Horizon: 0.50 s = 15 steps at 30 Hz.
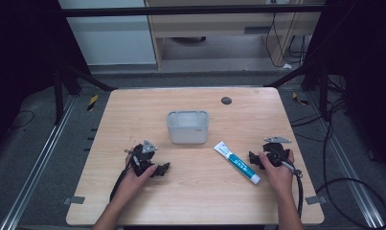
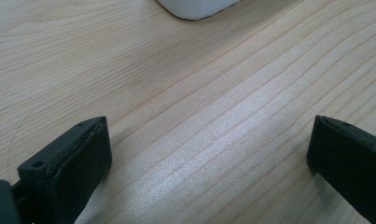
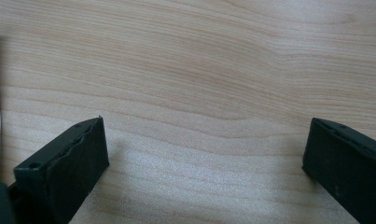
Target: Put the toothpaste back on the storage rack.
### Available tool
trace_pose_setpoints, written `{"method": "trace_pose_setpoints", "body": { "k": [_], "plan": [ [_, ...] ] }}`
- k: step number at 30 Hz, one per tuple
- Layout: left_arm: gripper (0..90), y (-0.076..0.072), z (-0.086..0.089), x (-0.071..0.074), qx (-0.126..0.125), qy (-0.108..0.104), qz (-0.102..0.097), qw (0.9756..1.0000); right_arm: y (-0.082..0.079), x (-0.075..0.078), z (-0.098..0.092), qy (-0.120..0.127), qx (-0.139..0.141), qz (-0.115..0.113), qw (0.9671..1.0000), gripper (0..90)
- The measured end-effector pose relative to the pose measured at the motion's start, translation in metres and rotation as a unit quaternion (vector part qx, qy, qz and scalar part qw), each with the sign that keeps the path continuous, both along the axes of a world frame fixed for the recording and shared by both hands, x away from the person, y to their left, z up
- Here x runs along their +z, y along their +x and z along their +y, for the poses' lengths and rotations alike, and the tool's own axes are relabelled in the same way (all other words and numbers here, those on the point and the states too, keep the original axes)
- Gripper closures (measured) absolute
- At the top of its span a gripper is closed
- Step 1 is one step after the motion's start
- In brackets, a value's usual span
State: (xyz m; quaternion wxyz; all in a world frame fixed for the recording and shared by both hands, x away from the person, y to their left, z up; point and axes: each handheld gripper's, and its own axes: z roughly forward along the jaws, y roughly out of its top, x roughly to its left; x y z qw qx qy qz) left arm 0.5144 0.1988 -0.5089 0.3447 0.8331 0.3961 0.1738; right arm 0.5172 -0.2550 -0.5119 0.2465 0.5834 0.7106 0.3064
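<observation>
Both my jaw pairs stand wide apart with bare wood between them. My right gripper (image 1: 254, 160) rests on the table (image 1: 195, 201), just beside the toothpaste tube (image 1: 237, 162), which lies flat and slanted. My left gripper (image 1: 161, 169) sits apart, near the grey container (image 1: 187, 127) mid-table.

I am counting one white toothpaste tube (image 1: 237, 162) and one grey container (image 1: 187, 126) behind it, lying between my two grippers.
</observation>
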Motion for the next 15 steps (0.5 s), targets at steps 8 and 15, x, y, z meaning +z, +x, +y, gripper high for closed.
{"method": "trace_pose_setpoints", "body": {
  "k": [8, 15],
  "plan": [
    [0.0, 0.0, 0.0, 0.0, 0.0, 0.0, 0.0, 1.0, -0.012, 0.038, 0.001, -0.011, 0.022, -0.025, 0.9994, 6.1],
    [0.0, 0.002, 0.0, 0.0, -0.003, 0.001, -0.001, 1.0, -0.02, 0.07, 0.026, -0.027, 0.085, -0.04, 0.9952, 10.7]
  ]
}}
